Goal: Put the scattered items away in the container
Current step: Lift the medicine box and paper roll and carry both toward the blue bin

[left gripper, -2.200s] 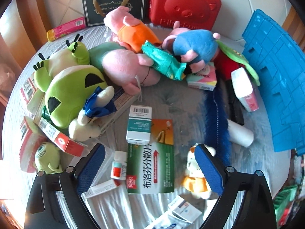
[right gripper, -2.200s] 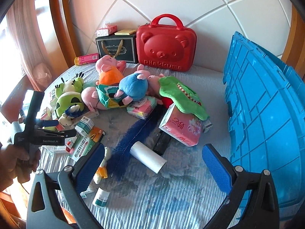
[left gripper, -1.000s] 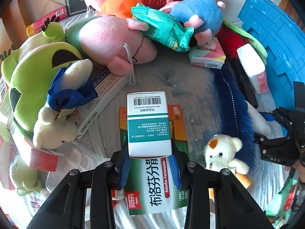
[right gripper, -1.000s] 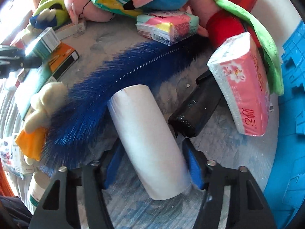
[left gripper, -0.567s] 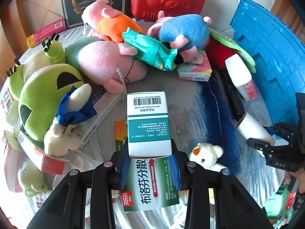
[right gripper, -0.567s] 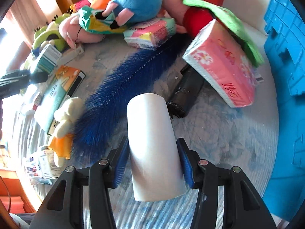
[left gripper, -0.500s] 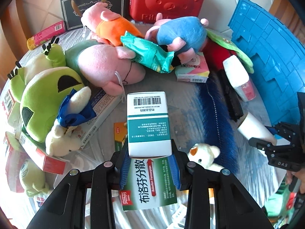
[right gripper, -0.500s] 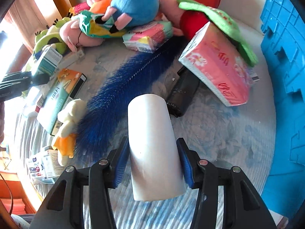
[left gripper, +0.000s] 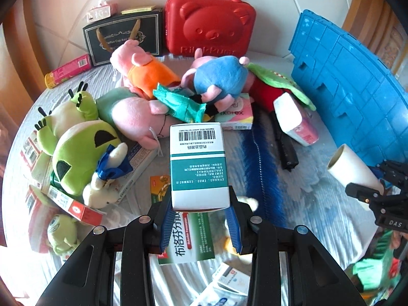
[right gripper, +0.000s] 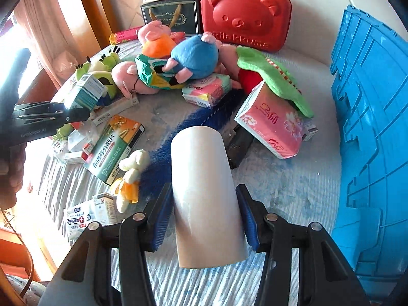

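**Both grippers holding items above the cluttered bed**

While the left gripper (left gripper: 200, 219) is clamping its blue fingers (left gripper: 167, 225) onto the lower end of a white-and-teal medicine box (left gripper: 197, 165), the box is standing clear of the bed (left gripper: 306, 204), barcode end pointing away from the camera. Below it, a green medicine carton (left gripper: 190, 239) is lying flat on the cover. The right gripper (right gripper: 204, 219) is gripping a white paper roll (right gripper: 204, 191) between its fingers (right gripper: 162, 219), which are narrowed tightly against the roll's sides; the roll is hanging above the bedding, tilted forward. To the right, the blue container (right gripper: 369, 127) is standing on the bed, close to the roll. Plush toys, a pink tissue pack (right gripper: 270, 122), a blue feather duster (left gripper: 260, 158) and a red bear case (right gripper: 244, 12) are lying scattered farther back.
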Demonstrator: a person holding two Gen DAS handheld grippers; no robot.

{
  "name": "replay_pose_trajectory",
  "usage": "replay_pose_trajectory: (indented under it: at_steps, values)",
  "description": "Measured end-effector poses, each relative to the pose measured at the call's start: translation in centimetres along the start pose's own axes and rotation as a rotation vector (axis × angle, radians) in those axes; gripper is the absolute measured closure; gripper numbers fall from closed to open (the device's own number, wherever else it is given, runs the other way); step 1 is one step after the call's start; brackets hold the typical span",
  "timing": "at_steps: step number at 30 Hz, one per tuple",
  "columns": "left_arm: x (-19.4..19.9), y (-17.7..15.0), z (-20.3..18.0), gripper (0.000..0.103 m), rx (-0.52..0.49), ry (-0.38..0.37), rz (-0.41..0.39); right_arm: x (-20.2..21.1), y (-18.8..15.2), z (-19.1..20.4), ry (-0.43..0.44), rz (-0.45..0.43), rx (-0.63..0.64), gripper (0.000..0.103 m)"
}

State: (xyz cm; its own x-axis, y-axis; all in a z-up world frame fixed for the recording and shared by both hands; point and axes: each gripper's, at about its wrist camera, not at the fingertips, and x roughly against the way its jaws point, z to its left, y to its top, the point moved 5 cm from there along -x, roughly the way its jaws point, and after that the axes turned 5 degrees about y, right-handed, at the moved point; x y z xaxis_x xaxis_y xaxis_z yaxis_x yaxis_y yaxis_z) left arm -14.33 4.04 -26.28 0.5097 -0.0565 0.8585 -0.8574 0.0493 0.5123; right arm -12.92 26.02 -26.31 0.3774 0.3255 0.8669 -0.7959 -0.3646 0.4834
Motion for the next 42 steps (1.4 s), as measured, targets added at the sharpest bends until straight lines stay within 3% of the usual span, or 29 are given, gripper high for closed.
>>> replay_pose_trajectory:
  at_steps: [19, 29, 42]
  values:
    - [14.3, 4.2, -4.4, 0.068, 0.001, 0.011, -0.216, 17.4, 3.0, 0.8, 0.010, -0.282, 0.010, 0.055]
    - [18.5, 5.2, -6.1, 0.068, 0.006, 0.046, -0.288, 21.8, 4.2, 0.0, 0.034, -0.375, 0.044, 0.055]
    - [21.0, 7.9, -8.6, 0.068, 0.018, 0.091, -0.342, 24.8, 5.7, -3.4, 0.066, -0.449, 0.070, 0.058]
